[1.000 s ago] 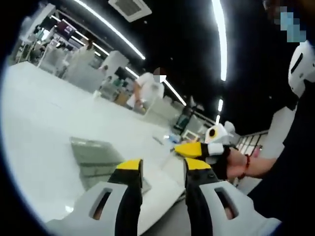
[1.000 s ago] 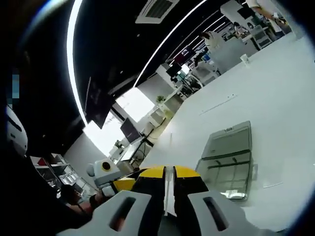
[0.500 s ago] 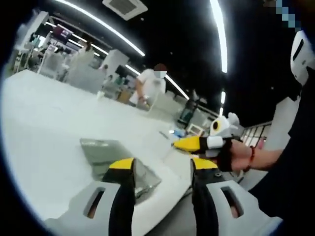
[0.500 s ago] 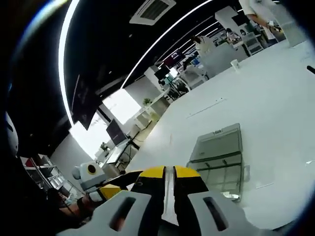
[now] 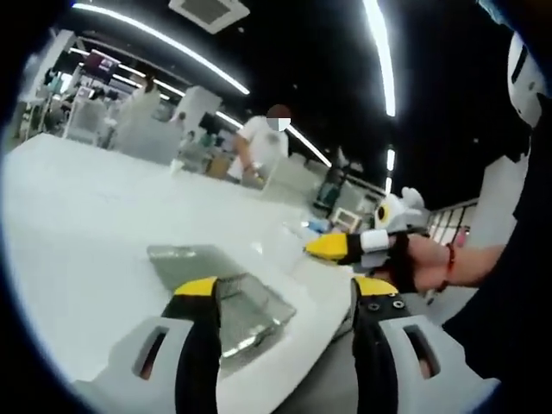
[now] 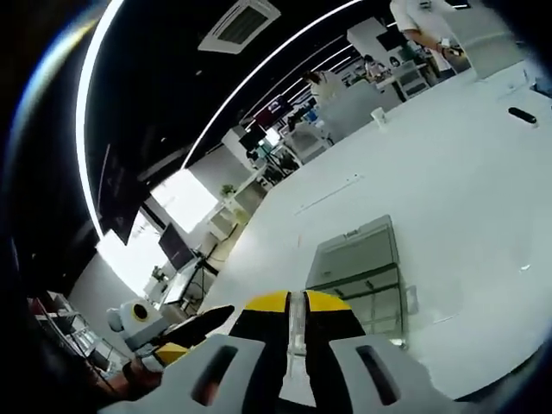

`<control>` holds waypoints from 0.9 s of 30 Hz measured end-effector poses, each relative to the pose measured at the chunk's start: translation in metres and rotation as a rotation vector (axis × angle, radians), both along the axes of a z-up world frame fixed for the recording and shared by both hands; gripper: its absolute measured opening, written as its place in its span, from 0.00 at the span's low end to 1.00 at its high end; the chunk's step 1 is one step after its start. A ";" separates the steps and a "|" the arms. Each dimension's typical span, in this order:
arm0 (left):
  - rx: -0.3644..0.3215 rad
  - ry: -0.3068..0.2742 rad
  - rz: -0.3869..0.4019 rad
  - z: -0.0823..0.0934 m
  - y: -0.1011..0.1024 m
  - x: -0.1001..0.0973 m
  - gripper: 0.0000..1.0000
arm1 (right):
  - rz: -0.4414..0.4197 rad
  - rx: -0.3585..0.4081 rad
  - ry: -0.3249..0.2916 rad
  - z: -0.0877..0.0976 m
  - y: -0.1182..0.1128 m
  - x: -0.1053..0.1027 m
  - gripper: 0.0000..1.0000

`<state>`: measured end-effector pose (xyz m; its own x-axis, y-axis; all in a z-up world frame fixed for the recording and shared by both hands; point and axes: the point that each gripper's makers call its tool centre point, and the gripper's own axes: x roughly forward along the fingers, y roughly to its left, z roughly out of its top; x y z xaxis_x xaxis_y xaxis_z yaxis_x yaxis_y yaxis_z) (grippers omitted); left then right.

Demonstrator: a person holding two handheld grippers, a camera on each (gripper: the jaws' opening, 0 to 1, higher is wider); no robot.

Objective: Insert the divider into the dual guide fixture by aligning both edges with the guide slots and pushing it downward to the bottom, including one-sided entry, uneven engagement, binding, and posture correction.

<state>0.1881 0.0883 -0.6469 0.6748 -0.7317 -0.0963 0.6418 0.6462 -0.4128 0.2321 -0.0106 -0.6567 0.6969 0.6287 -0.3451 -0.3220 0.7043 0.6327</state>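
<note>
The clear acrylic guide fixture (image 5: pixel 226 295) (image 6: pixel 358 269) lies on the white table (image 5: pixel 78 233), just beyond my left gripper (image 5: pixel 285 293), which is open with nothing between its yellow-tipped fingers. My right gripper (image 6: pixel 297 304) is shut on the thin clear divider (image 6: pixel 297 332), whose edge shows between its jaws. In the left gripper view the right gripper (image 5: pixel 332 248) comes in from the right in a gloved hand, hovering above the table beside the fixture. The left gripper (image 6: pixel 194 332) shows at the lower left of the right gripper view.
The table edge (image 5: pixel 319 341) runs close under both grippers. A small cup (image 6: pixel 377 115) and a dark object (image 6: pixel 521 114) sit far back on the table. A person (image 5: pixel 259 147) stands at the table's far side. Desks and screens (image 6: pixel 177 250) lie beyond.
Both cameras have shifted, and the fixture now sits nearer the middle of each view. My left gripper's fingers stand wider apart. The right gripper stays shut on the divider.
</note>
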 end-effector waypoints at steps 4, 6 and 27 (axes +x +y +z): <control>0.015 -0.011 -0.004 -0.003 -0.001 0.000 0.64 | -0.013 -0.012 0.004 -0.003 -0.002 0.002 0.00; 0.009 0.000 -0.016 -0.005 -0.003 -0.001 0.65 | -0.021 -0.012 0.000 -0.004 -0.003 0.004 0.00; 0.141 0.001 0.032 -0.018 -0.001 0.006 0.93 | -0.084 -0.087 0.036 -0.028 -0.014 0.019 0.00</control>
<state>0.1941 0.0872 -0.6650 0.6976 -0.6889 -0.1967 0.6196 0.7180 -0.3171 0.2512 -0.0250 -0.6851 0.7322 0.5349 -0.4216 -0.2378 0.7808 0.5777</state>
